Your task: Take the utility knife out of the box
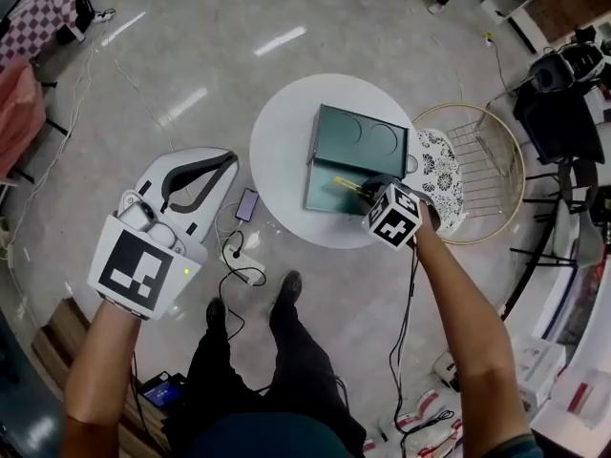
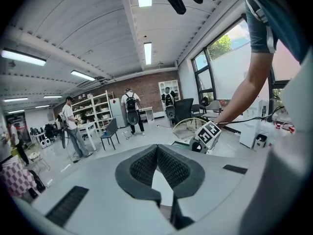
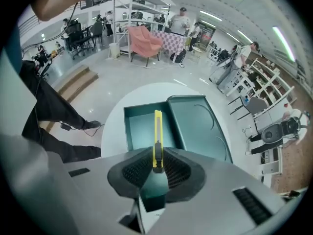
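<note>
An open teal box (image 1: 325, 191) lies on a round white table (image 1: 284, 127), its lid (image 1: 368, 139) flat beside the tray. My right gripper (image 1: 368, 191) hovers over the tray's near end, shut on a yellow utility knife (image 1: 347, 186). In the right gripper view the knife (image 3: 157, 131) sticks out forward from between the pads, above the tray (image 3: 139, 126) and beside the lid (image 3: 198, 121); my right gripper (image 3: 157, 164) pinches its black slider end. My left gripper (image 1: 229, 158) is held over the floor left of the table, pads together on nothing (image 2: 157, 148).
A round wire basket (image 1: 487, 165) and a black-and-white patterned seat (image 1: 441, 175) stand right of the table. On the floor by the table lie a phone (image 1: 247, 204) and cables (image 1: 239, 260). Several people stand far off by shelves (image 2: 100, 111).
</note>
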